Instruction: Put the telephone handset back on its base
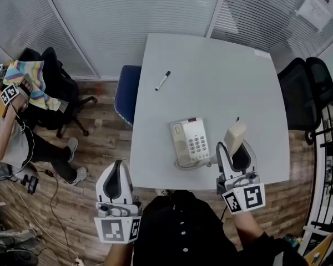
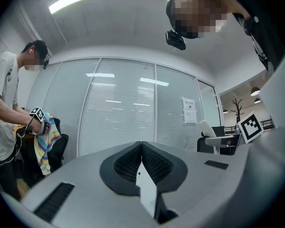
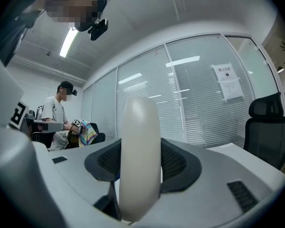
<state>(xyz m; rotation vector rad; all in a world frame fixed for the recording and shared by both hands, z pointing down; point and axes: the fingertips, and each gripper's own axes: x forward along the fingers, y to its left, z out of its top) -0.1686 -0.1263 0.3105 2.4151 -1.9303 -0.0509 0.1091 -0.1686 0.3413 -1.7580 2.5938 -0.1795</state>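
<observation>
On the pale grey table [image 1: 211, 65], toward its near edge, sits the cream telephone base [image 1: 190, 142] with its keypad facing up and its cradle side bare. Just right of the base, the handset [image 1: 235, 135] is clamped in the right gripper [image 1: 235, 152], whose jaws stand fairly wide and press on its two sides. In the right gripper view the handset [image 3: 140, 160] rises as a rounded cream bar between the dark ribbed pads [image 3: 178, 160], filling the gap. It is held apart from the base, not resting on it. The left gripper [image 1: 117, 168] hangs off the table's near left corner, over the wooden floor [image 1: 94, 148]. In the left gripper view its tips [image 2: 141, 145] meet and nothing is caught between them. Farther back on the table lies a marker pen [image 1: 162, 81], well apart from the phone. A blue chair [image 1: 126, 93] stands against the table's left edge and a black office chair [image 1: 305, 93] is at the right. At far left another person [image 1: 11, 143] handles a striped cloth [image 1: 32, 77].
</observation>
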